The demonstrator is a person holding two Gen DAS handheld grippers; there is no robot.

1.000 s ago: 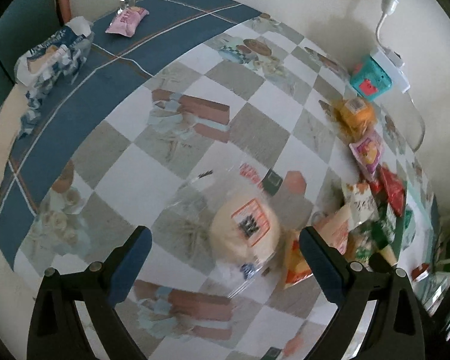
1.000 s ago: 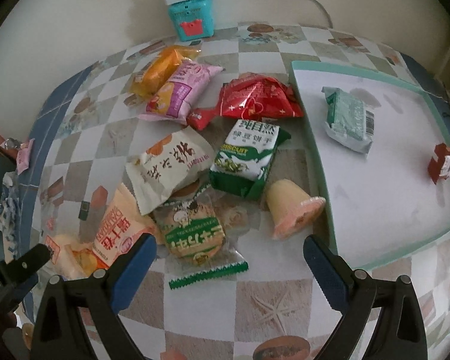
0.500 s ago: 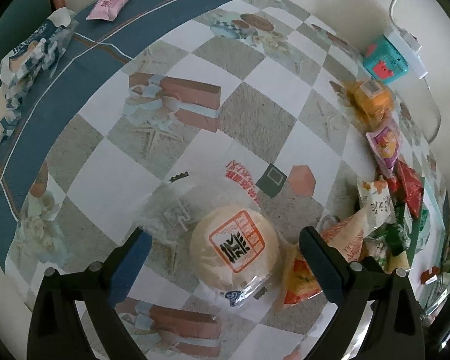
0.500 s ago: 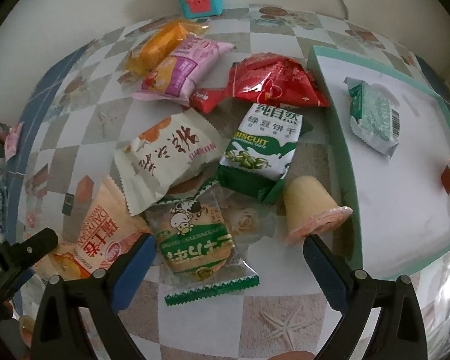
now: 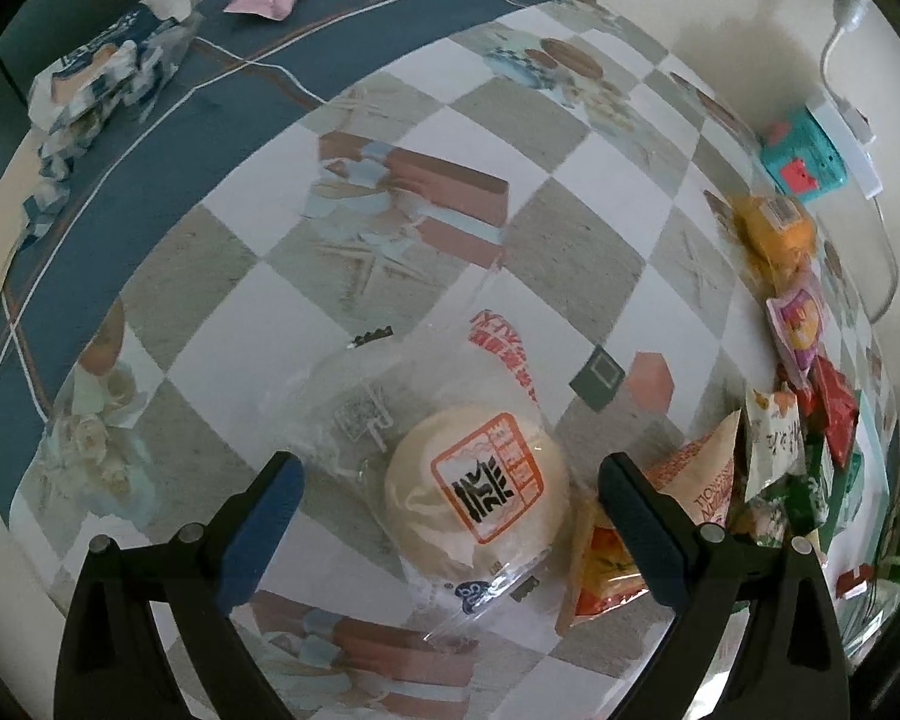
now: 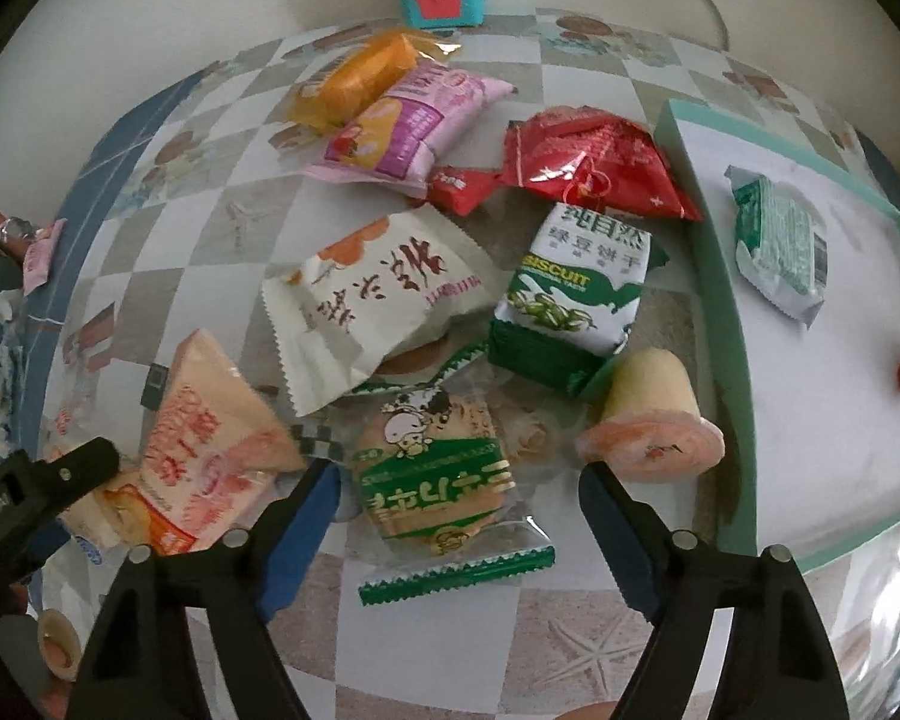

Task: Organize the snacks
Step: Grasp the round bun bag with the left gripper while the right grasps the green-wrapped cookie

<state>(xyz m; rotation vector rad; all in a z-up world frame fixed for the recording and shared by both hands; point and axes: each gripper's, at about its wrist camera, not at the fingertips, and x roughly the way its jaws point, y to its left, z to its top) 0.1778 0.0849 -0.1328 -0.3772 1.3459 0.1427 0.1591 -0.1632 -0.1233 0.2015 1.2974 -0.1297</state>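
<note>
Both open: right hand-held gripper [image 6: 453,516] closing around cracker packet [image 6: 435,492], left hand-held gripper [image 5: 447,501] straddling bun [image 5: 477,495].

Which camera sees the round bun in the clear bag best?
The left wrist view: the round bun lies whole between the open left gripper fingers. The right wrist view shows only its edge at far left.
</note>
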